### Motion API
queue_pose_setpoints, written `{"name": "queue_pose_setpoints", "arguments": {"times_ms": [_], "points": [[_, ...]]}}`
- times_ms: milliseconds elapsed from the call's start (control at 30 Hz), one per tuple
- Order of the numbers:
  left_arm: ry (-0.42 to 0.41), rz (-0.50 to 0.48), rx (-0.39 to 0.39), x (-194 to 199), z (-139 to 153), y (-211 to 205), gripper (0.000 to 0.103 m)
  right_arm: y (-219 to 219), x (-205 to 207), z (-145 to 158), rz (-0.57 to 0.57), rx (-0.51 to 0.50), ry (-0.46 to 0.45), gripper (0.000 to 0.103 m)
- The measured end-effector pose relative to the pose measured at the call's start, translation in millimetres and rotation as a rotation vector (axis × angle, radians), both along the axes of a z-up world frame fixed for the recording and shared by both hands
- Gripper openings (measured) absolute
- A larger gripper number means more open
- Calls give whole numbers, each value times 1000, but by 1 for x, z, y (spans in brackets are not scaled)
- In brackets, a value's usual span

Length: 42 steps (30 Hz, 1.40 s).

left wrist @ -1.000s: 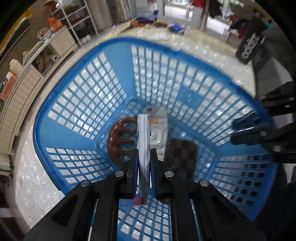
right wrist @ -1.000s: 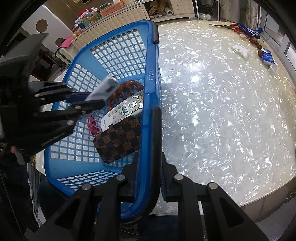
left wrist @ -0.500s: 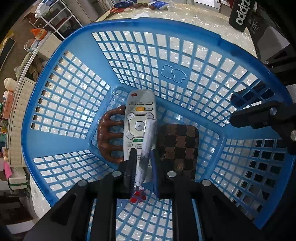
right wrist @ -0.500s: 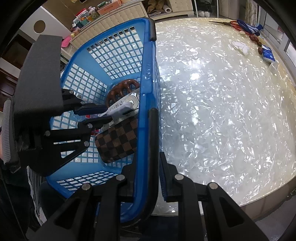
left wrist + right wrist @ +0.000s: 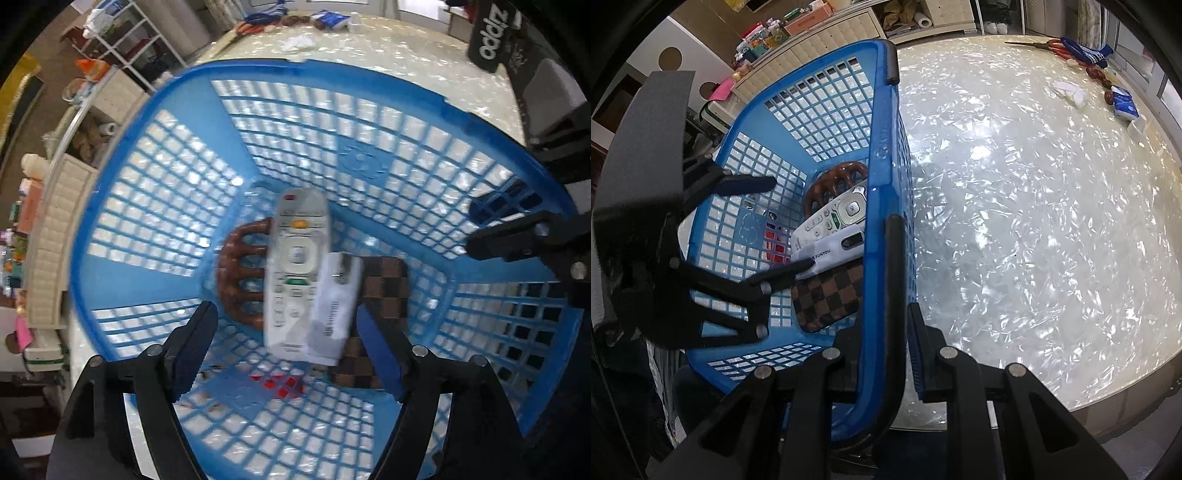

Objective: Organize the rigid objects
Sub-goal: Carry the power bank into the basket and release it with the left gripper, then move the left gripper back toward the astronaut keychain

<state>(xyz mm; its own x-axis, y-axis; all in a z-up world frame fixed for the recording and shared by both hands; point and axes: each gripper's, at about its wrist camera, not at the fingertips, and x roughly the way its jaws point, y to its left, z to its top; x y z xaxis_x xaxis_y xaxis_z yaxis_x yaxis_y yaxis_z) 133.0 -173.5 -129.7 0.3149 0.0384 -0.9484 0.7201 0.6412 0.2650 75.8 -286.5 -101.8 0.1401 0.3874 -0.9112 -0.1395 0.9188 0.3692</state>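
My left gripper (image 5: 283,310) hangs over the blue basket (image 5: 122,280) with its jaws opening and its pads clear of everything. Below them a slim white device (image 5: 334,314) lies loose across the white remote (image 5: 295,258) and the brown checkered wallet (image 5: 384,288). A brown hair claw (image 5: 240,273) sits left of the remote. My right gripper (image 5: 882,325) is shut on the basket's rim (image 5: 882,129) beside its black handle (image 5: 895,277). The right wrist view shows the left gripper (image 5: 783,225) inside the basket, above the white device (image 5: 831,251).
The basket stands at the edge of a pearly white table (image 5: 1034,221). At the table's far side lie red scissors (image 5: 1056,46), a white tissue (image 5: 1071,92) and a blue packet (image 5: 1124,105). A black bag (image 5: 495,40) stands behind the basket. Cabinets and shelves line the room.
My left gripper sank into the basket and opened, letting go of the white device, which tipped flat onto the remote and wallet. The right gripper kept its hold on the rim.
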Motion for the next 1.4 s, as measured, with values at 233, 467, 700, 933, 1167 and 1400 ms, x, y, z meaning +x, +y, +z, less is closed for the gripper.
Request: {"name": "queue_pose_setpoints", "arguments": {"times_ms": [233, 467, 700, 933, 1167, 1400], "points": [[-25, 104, -64, 22, 28, 25, 80, -2, -2, 2, 5, -4, -9, 18], [-72, 170, -106, 30, 57, 49, 80, 1, -4, 4, 14, -12, -8, 18], [-107, 225, -180, 12, 98, 94, 80, 4, -3, 4, 20, -18, -7, 18], [-153, 330, -173, -12, 119, 157, 80, 6, -2, 5, 17, -23, -8, 18], [-77, 503, -208, -27, 90, 210, 80, 6, -3, 8, 17, -28, -9, 18], [4, 683, -308, -34, 53, 233, 80, 8, -2, 10, 14, -29, -12, 18]]}}
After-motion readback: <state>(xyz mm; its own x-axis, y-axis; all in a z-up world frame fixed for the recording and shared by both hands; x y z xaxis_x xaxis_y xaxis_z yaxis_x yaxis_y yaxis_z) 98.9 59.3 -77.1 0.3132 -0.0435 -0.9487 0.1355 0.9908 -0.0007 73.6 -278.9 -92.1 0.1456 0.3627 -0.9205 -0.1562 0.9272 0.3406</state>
